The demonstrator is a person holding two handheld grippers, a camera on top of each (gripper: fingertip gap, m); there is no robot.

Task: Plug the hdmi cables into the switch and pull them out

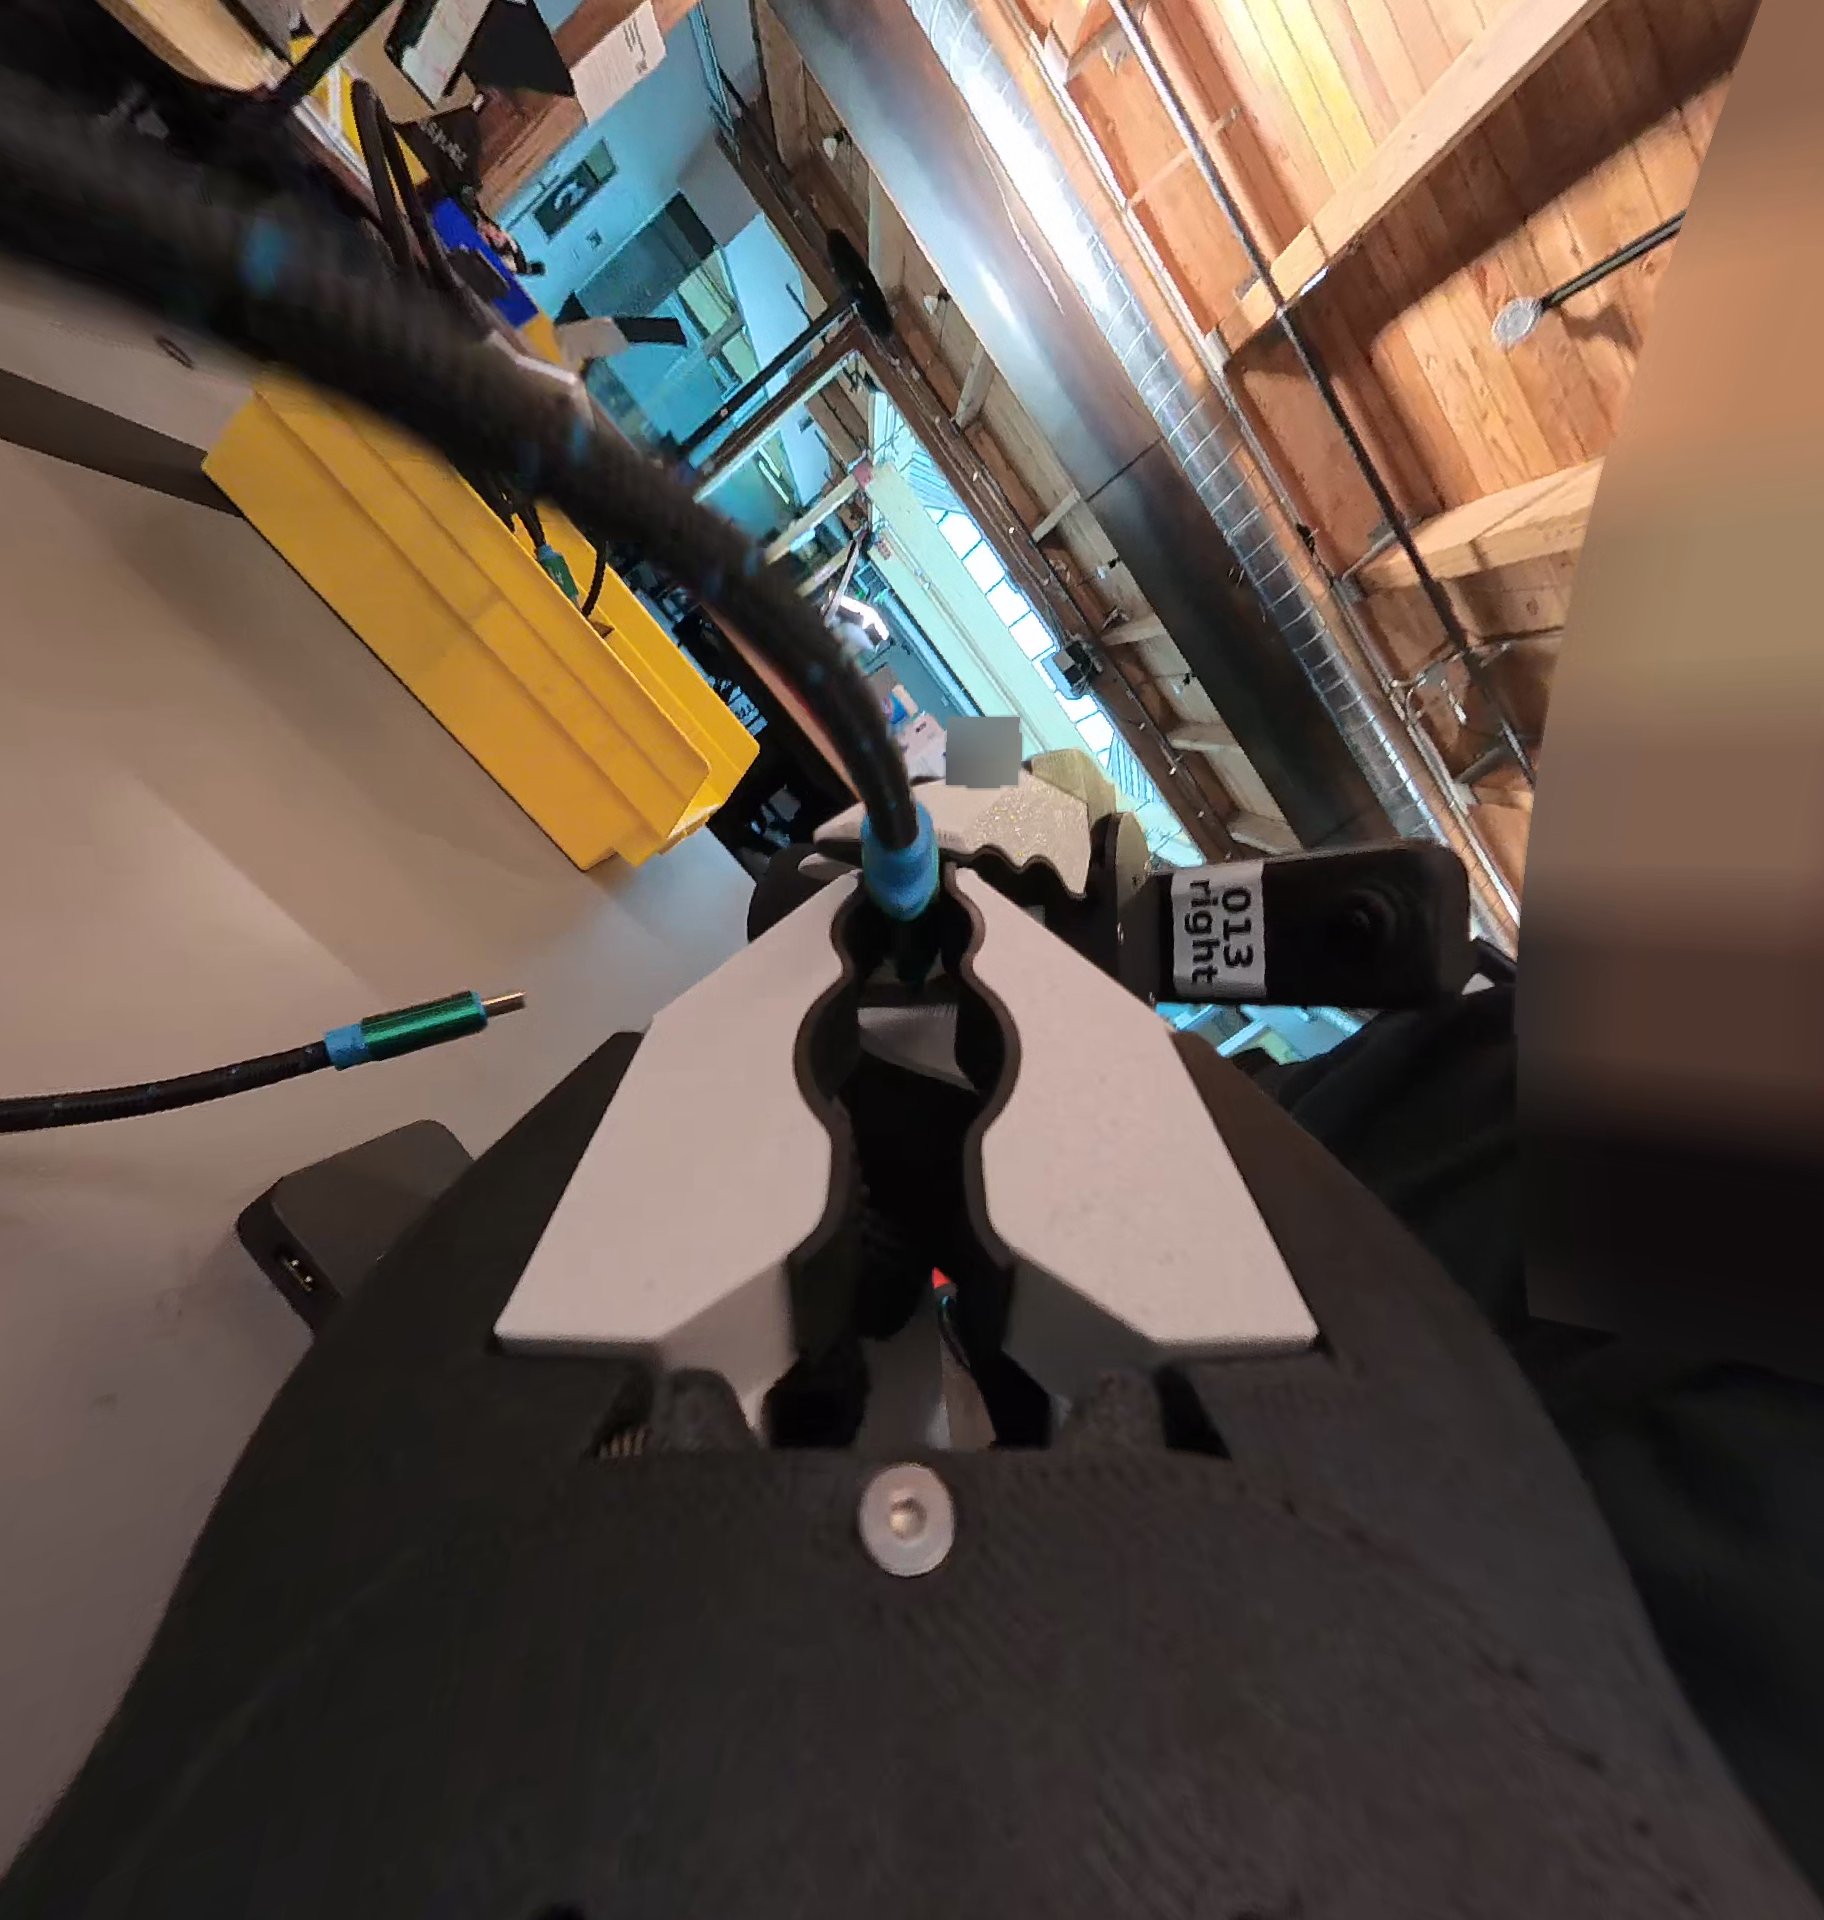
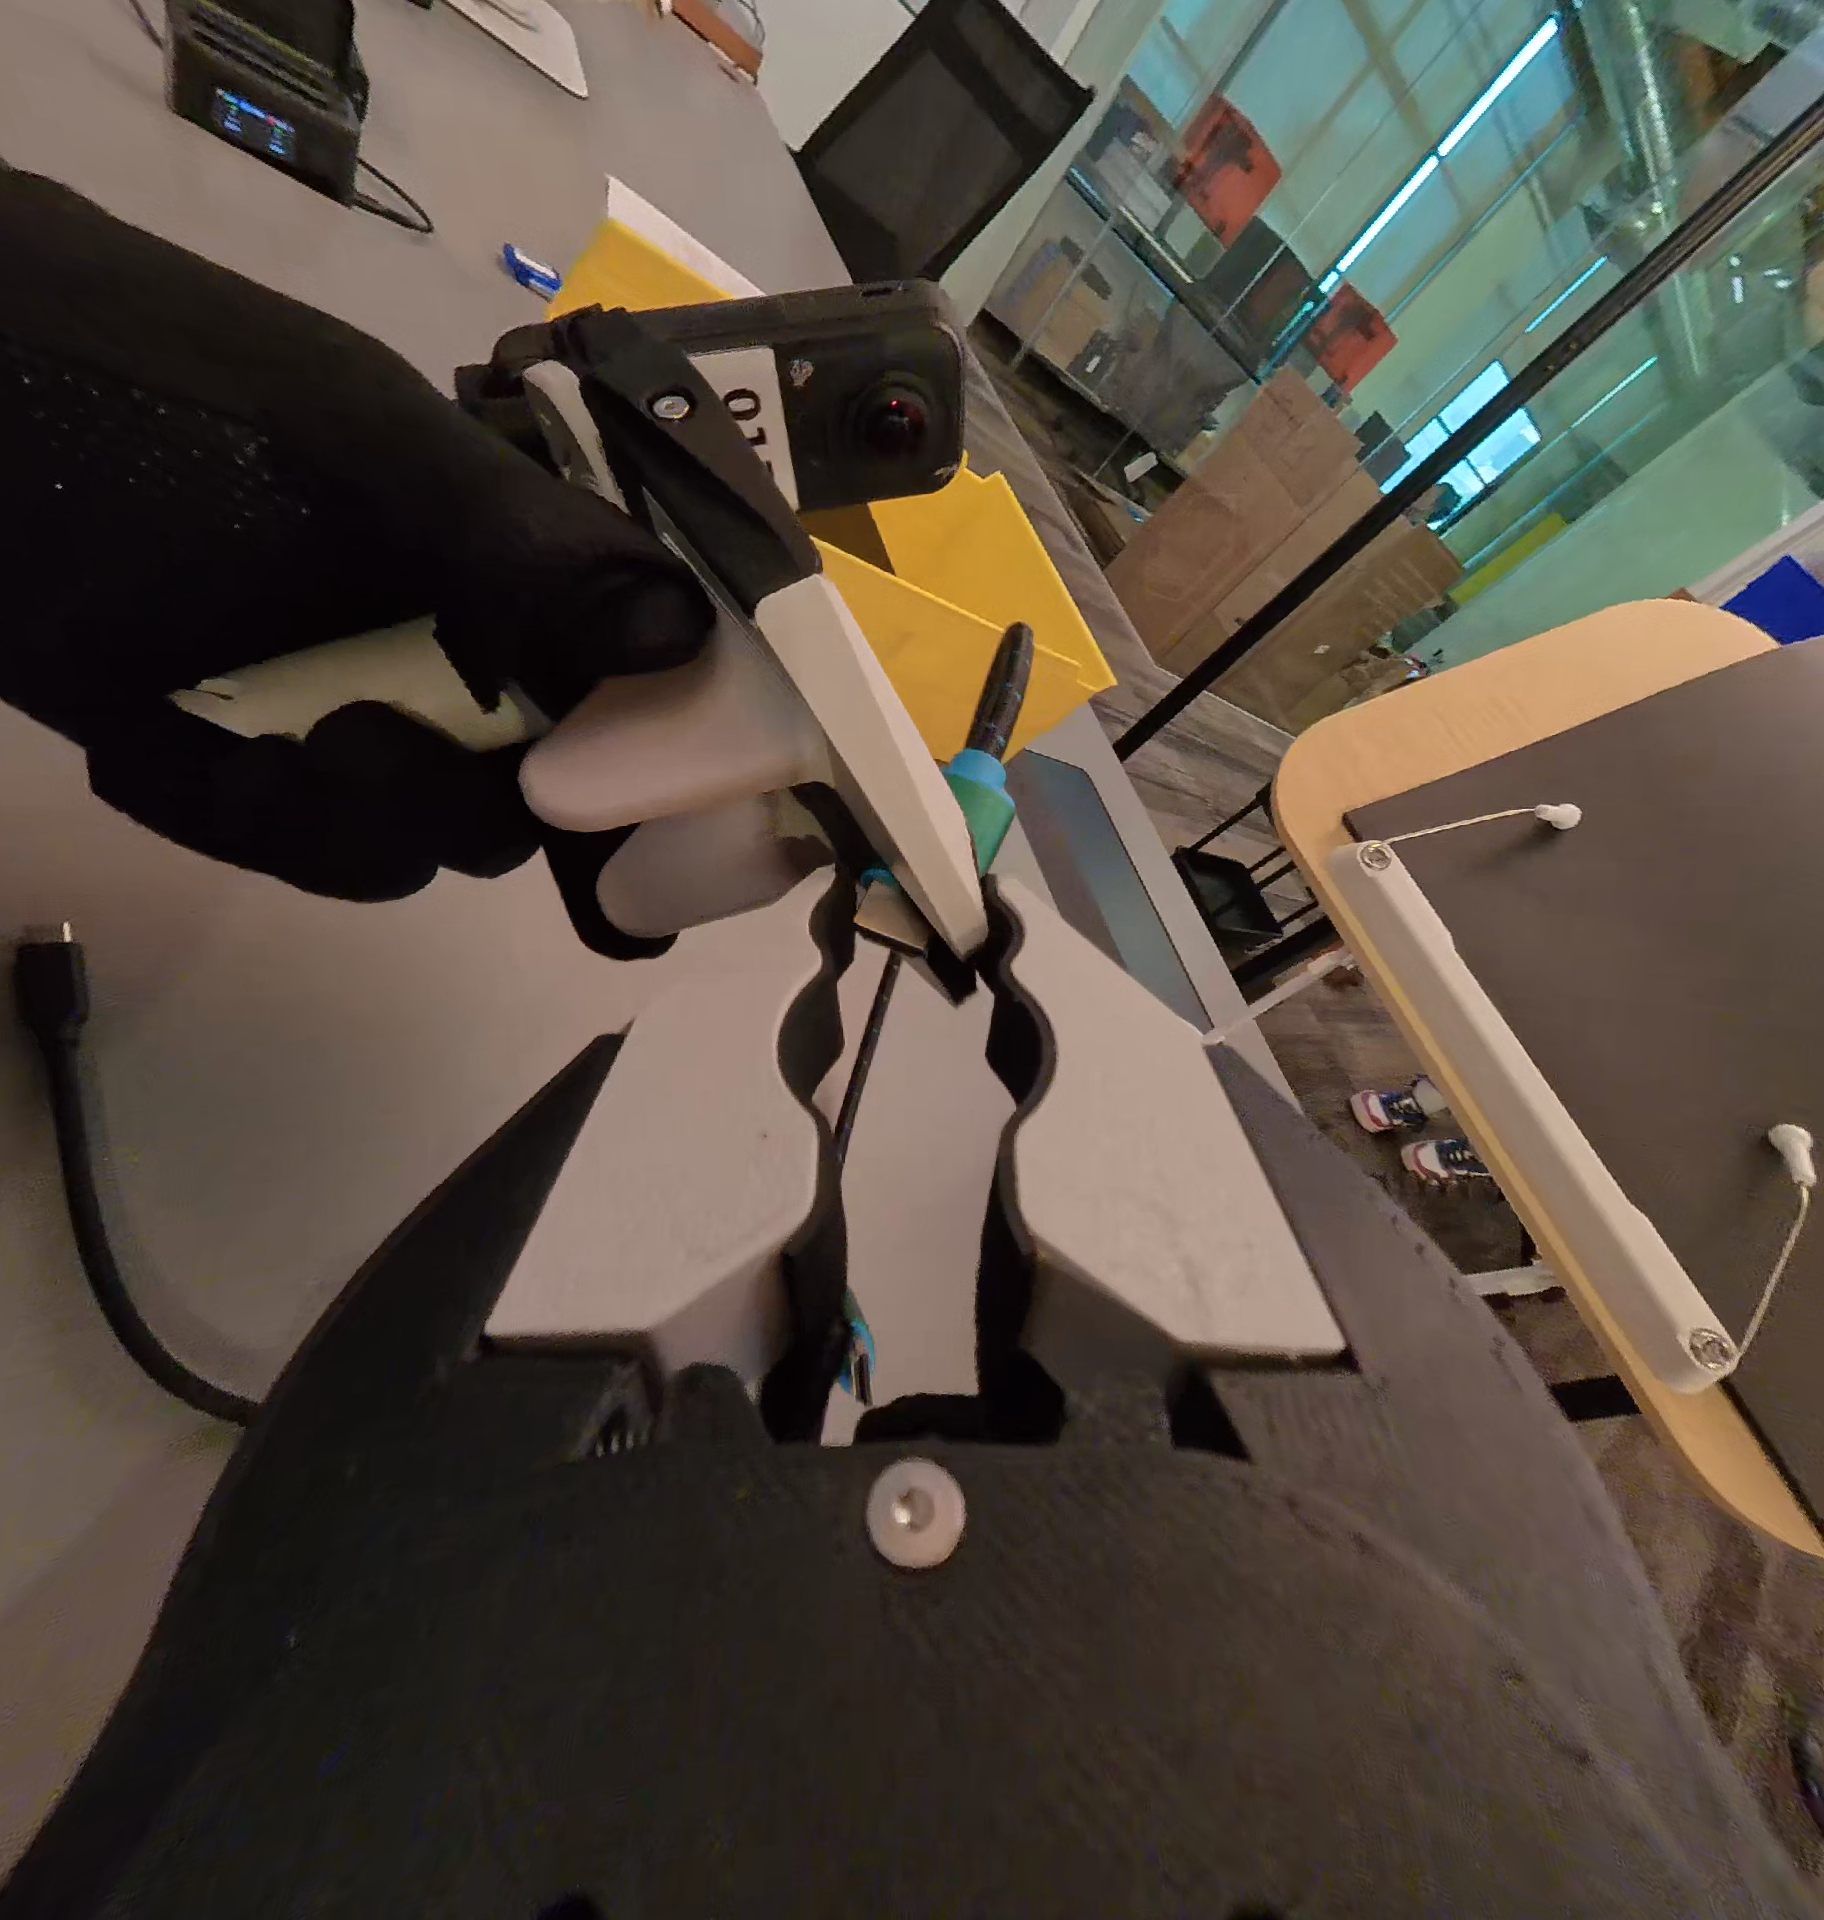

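Observation:
My left gripper point(image 1: 908, 914) is shut on a green HDMI plug with a blue band point(image 1: 895, 871), its black braided cable arching up to the left. In the right wrist view that plug point(image 2: 979, 816) sits behind one of the left gripper's fingers point(image 2: 866, 727), held by a black-gloved hand point(image 2: 264, 520). My right gripper point(image 2: 913, 920) has its jaws closed against the plug's metal end point(image 2: 885, 923). A second green HDMI plug point(image 1: 430, 1023) lies loose on the grey table point(image 1: 160, 883). The black switch point(image 1: 336, 1216) sits beside my left gripper, one port showing.
A yellow bin point(image 1: 472, 623) stands on the table behind the cables and also shows in the right wrist view point(image 2: 949, 623). A short black cable with a plug point(image 2: 51, 987) lies at left. A small device with a screen point(image 2: 253, 94) is far back. Another table point(image 2: 1666, 987) stands to the right. Both grippers' tips are roughly 15 cm from the black switch point(image 1: 336, 1216).

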